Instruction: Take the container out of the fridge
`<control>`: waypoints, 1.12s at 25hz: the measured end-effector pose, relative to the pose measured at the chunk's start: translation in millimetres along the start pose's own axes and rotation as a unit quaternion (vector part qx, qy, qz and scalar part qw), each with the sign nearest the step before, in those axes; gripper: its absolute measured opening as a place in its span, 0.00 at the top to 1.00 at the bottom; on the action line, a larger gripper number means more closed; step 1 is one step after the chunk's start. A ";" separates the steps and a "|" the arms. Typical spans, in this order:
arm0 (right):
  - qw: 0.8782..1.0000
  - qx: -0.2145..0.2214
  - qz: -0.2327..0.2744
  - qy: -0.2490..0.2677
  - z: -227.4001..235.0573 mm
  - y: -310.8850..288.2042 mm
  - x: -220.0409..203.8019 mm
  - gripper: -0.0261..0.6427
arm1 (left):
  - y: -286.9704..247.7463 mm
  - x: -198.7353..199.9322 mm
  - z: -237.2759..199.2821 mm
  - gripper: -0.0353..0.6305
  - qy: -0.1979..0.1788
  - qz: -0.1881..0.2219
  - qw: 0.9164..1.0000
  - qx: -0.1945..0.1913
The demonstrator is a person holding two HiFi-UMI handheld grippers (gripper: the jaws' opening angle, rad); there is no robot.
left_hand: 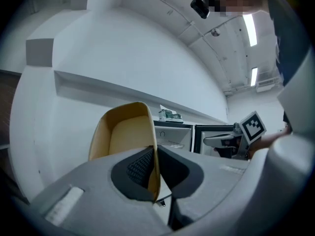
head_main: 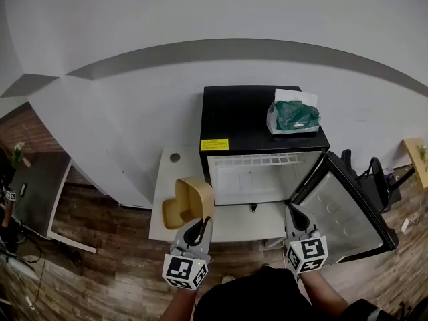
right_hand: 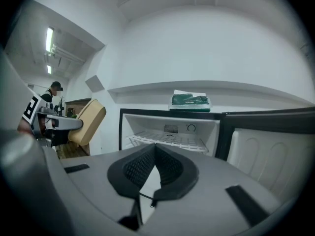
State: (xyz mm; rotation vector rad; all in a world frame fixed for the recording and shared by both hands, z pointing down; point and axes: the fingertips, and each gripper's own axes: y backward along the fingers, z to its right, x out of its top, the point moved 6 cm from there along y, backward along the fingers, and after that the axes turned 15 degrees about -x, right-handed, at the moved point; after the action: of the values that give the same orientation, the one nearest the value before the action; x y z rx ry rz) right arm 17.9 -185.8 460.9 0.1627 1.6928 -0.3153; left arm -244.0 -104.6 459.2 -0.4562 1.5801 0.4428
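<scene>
Step in hand: looked like the carry-away, with the lift-out done. Held the tan container [head_main: 188, 199] up in the air, outside the mini fridge [head_main: 231, 116] and over the left part of the white table [head_main: 235, 223] in front of it. Pinched it by one thin side wall in the left gripper [head_main: 195, 228], with the jaws pressed nearly together on that wall. Kept it tipped up on its side, not flat, with the hollow part in plain sight.

Showed an open fridge with its door [head_main: 348, 209] swung out to the right. Saw only a bare wire shelf inside, nothing else. Saw a green and white tissue box [head_main: 293, 112] on top of the fridge.

Next move, most likely: put the container down on the table. Called for turning it level first, then going down slowly until the bottom sat on the white top, and only then letting the jaws spread. Could tip over if let go while on its edge. Might also call for a push on the door to shut it.

Pose: reached both arms forward and low from the body. Pointed the left gripper up and ahead, left of the fridge. Pointed the right gripper [head_main: 298, 217] at the open fridge, just beside the door, jaws pressed together with nothing between them.
</scene>
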 end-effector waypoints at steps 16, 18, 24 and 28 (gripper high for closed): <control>1.000 -0.021 -0.003 0.010 4.8 6.7 -1.1 0.96 | 3.2 -3.4 -3.8 0.91 0.009 0.009 1.000 0.009; 1.000 -0.022 -0.004 0.014 4.4 6.0 -1.7 0.96 | 2.8 -5.8 -5.8 0.90 0.011 0.009 1.000 0.010; 1.000 -0.026 -0.006 0.017 7.6 2.2 -3.7 0.96 | 1.7 -6.9 -8.9 0.91 0.009 0.007 1.000 0.012; 1.000 -0.021 -0.015 -0.001 9.4 -1.5 -6.2 0.96 | 1.1 -6.2 -9.9 0.91 0.006 0.006 1.000 0.014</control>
State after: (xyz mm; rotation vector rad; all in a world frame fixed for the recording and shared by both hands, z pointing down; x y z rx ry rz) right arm 27.2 -189.5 466.1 0.1063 1.6998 -0.3018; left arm -252.6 -108.8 465.9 -0.4298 1.5999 0.4279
